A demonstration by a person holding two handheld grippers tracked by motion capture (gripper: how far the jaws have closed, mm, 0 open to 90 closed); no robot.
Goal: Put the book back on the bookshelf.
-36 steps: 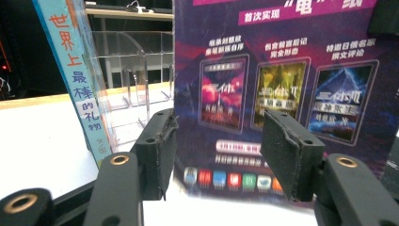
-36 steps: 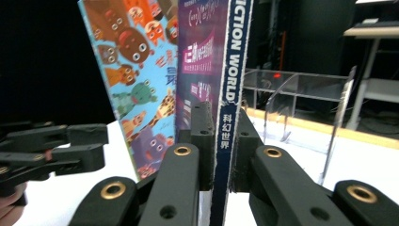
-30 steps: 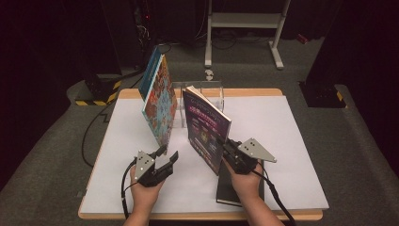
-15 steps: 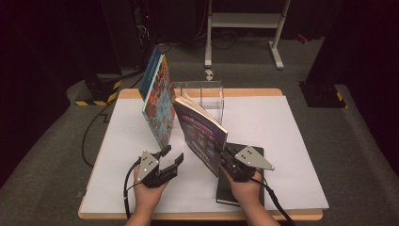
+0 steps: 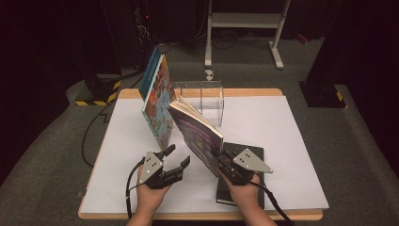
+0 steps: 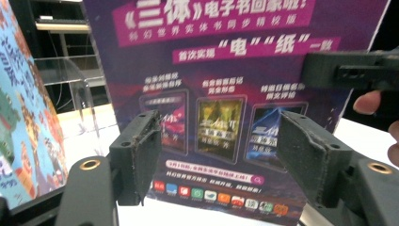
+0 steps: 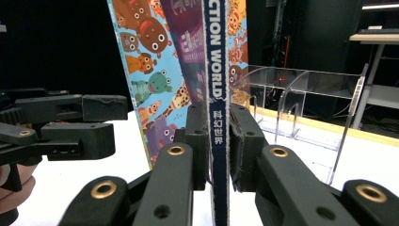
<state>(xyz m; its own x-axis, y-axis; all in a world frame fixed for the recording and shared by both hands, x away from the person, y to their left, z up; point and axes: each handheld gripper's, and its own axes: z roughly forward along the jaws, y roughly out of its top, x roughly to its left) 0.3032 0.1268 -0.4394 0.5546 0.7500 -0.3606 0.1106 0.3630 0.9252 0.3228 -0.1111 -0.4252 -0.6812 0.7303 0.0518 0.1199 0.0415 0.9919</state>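
Your bench (image 5: 291, 141) carries a clear acrylic stand (image 5: 202, 96) at the far side, with a colourful picture book (image 5: 157, 106) leaning upright at its left end. A black book (image 5: 244, 162) lies flat near your right hand.

The magazine (image 5: 197, 136) you are working with stands tilted above the bench, between the picture book and the black book, its purple cover facing your left side. It looks thin, light and floppy: the pages fan apart at the top, so expect it to sag and twist if held by one corner. Its glossy cover is likely slippery, so the spine is the firmest place to take hold, low down as you have it.

Your right hand-held gripper (image 7: 217, 141) is pinching the magazine's spine between its pads. Your left hand-held gripper (image 6: 216, 155) is spread, its jaws having just been opening; they stand in front of the cover with nothing pressed between them, just short of the lower edge.
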